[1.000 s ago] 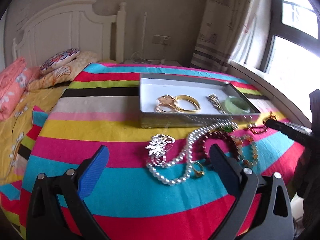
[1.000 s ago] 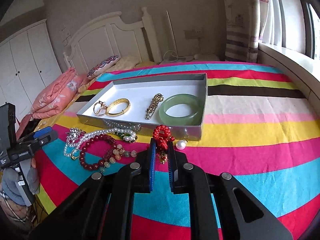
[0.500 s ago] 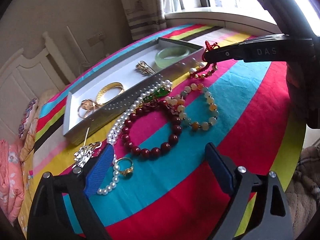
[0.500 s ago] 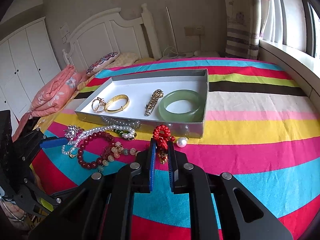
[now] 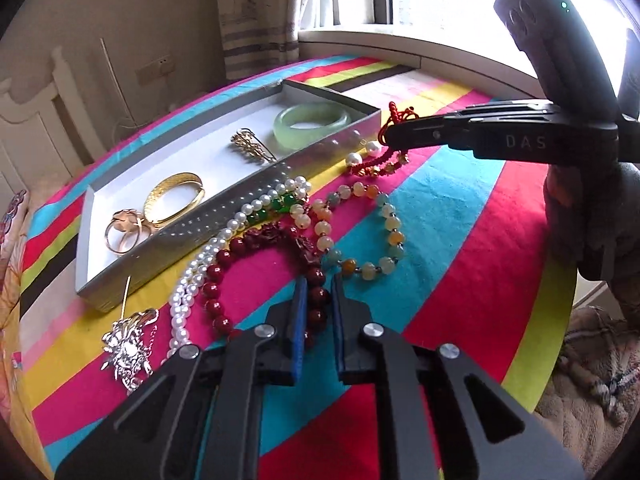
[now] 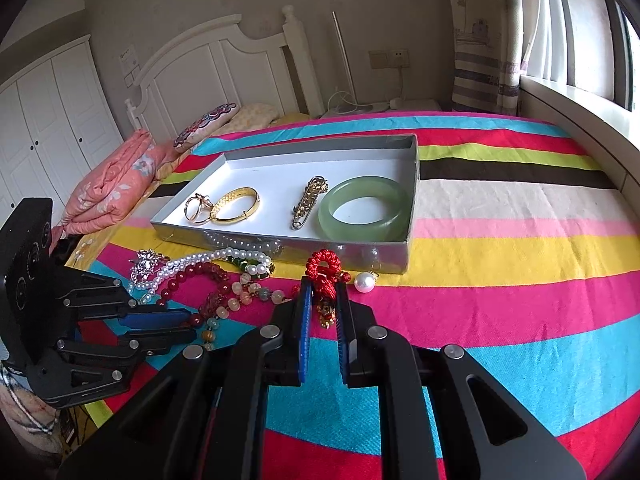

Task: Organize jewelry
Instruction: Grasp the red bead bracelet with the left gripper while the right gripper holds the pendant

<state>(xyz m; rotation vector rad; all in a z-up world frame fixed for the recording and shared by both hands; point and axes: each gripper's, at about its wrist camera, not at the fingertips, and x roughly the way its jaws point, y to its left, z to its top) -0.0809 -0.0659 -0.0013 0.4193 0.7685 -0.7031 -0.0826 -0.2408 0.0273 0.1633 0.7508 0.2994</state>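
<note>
A grey tray (image 6: 376, 259) (image 5: 120, 284) on the striped bed holds a green bangle (image 6: 365, 208) (image 5: 311, 125), a gold brooch (image 6: 309, 200), a gold bangle (image 6: 236, 205) (image 5: 173, 198) and gold rings (image 6: 197, 209). In front of it lie a pearl necklace (image 5: 208, 256), a dark red bead bracelet (image 5: 216, 284) and a pale bead bracelet (image 5: 360, 232). My left gripper (image 5: 317, 300) (image 6: 188, 322) is shut on the dark red bead bracelet. My right gripper (image 6: 322, 292) (image 5: 390, 136) is shut on a red knotted charm (image 6: 322, 269) with pearl drops (image 6: 365, 281).
A silver brooch (image 5: 128, 346) lies left of the pearls. Pillows (image 6: 112, 184) and a white headboard (image 6: 208, 76) are at the bed's head. A window sill (image 5: 420, 46) runs along the far side. The bed edge drops off at the right in the left wrist view.
My left gripper swung round toward the beads, moved in and closed from wide open onto the dark red bracelet. My right gripper stayed shut on the red charm, barely moving.
</note>
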